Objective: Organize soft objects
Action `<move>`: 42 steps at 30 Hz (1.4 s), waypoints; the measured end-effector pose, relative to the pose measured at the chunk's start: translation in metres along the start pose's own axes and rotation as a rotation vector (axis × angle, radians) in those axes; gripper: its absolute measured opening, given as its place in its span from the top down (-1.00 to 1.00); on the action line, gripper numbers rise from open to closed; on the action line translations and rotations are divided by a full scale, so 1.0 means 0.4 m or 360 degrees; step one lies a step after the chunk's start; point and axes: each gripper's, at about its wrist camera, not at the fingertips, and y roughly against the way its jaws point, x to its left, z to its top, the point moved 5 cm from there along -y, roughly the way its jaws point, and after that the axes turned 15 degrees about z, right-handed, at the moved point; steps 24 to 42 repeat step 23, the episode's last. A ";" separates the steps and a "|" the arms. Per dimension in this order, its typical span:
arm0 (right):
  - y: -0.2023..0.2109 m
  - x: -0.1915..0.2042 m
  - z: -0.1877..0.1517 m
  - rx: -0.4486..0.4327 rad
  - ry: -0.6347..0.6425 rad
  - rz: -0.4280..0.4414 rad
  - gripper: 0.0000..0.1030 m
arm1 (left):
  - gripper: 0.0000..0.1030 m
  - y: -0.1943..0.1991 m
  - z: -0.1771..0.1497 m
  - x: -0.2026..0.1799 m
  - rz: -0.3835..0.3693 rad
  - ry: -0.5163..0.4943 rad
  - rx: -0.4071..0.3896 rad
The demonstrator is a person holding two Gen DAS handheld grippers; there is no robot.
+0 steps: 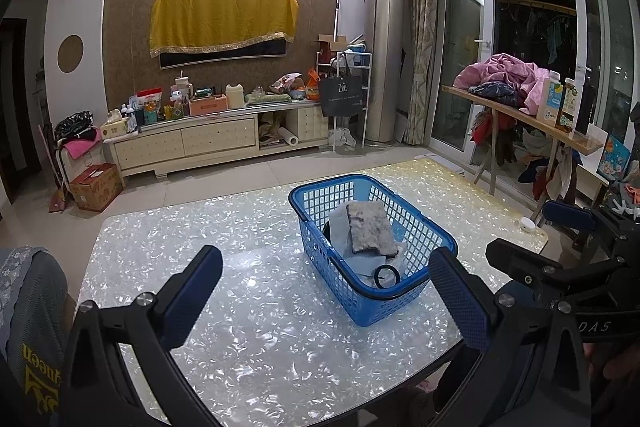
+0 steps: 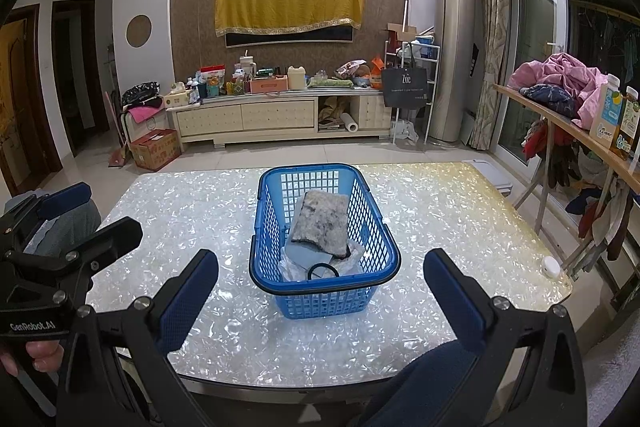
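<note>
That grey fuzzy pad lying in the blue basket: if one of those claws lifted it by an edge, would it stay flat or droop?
The grey pad would probably droop somewhat: it looks like felted fabric, and it already leans over the paler cloths beneath it. It seems light, since it barely presses them down. Its fuzzy surface should grip well rather than slip. Both grippers are open and empty.

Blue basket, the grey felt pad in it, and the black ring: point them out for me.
Blue basket [image 2: 325,301]: right wrist view, near wall.
Grey felt pad [image 2: 320,221]: right wrist view, middle of its top face.
Black ring [image 1: 386,275]: left wrist view, ring's centre opening edge.
</note>
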 end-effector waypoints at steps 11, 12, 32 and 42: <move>0.004 0.002 0.001 -0.0003 0.0001 0.0003 -0.99 | -0.99 0.005 0.003 -0.005 -0.0010 0.0001 0.0001; 0.004 0.002 0.000 -0.0003 -0.0001 0.0004 -0.99 | -0.99 0.006 0.004 -0.007 -0.0009 -0.0001 0.0002; 0.006 0.005 0.002 0.0003 -0.0001 0.0002 -0.99 | -0.99 0.019 0.005 -0.016 -0.0044 -0.0007 -0.0004; 0.006 0.005 0.002 0.0003 -0.0001 0.0002 -0.99 | -0.99 0.019 0.005 -0.016 -0.0044 -0.0007 -0.0004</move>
